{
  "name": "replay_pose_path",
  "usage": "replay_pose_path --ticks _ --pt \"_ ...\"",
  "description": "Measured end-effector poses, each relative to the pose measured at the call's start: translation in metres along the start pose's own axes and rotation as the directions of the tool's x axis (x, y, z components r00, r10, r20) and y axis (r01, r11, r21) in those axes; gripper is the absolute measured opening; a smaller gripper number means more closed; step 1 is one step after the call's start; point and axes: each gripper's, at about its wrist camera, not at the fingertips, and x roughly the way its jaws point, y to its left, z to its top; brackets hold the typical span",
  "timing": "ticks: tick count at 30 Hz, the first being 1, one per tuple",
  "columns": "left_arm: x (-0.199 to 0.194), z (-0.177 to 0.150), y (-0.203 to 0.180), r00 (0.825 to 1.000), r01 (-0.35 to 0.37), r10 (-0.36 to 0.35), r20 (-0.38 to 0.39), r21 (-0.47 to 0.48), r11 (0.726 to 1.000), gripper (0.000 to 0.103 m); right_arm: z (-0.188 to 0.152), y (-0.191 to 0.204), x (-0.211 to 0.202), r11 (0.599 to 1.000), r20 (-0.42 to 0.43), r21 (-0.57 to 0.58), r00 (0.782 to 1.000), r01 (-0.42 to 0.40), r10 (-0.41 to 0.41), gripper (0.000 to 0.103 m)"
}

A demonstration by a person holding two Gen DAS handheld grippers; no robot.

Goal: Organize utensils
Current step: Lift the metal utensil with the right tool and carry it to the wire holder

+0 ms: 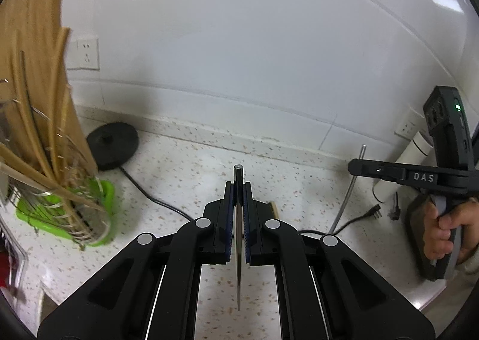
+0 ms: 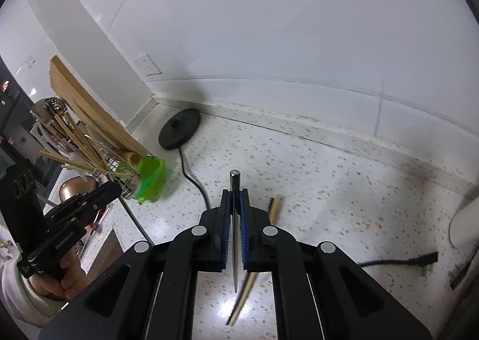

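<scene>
My left gripper point(image 1: 238, 187) is shut on a thin metal utensil point(image 1: 238, 250) that runs back between the blue pads, its rounded end point(image 1: 238, 168) sticking out past the fingertips. My right gripper point(image 2: 235, 194) is shut on a like metal utensil point(image 2: 235, 247), held above the speckled counter point(image 2: 329, 190). A wire utensil holder on a green base point(image 1: 89, 220), full of wooden chopsticks, stands at the left; it also shows in the right wrist view point(image 2: 146, 178). A wooden chopstick point(image 2: 248, 286) lies on the counter under my right gripper. The right gripper also shows in the left wrist view point(image 1: 356, 165), the left in the right wrist view point(image 2: 113, 189).
A black round kettle base point(image 1: 115, 142) with its cable point(image 1: 155, 199) sits by the tiled wall. A wooden cutting board point(image 1: 33, 49) leans behind the holder. A white cylinder point(image 1: 401, 166) and a loose plug point(image 2: 425, 262) are at the right. The counter edge drops off at the left point(image 2: 131, 220).
</scene>
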Motion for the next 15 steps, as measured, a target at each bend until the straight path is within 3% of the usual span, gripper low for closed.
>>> replay_pose_path --ticks 8,15 --pt "-0.038 0.025 0.022 0.993 -0.056 0.050 0.103 0.051 0.997 0.005 0.026 0.053 0.009 0.994 0.029 -0.090 0.998 -0.059 0.062 0.003" --pt "-0.079 0.061 0.050 0.973 -0.089 0.074 0.218 0.061 0.994 0.005 0.059 0.109 0.012 0.977 0.069 -0.172 0.988 -0.124 0.137 0.003"
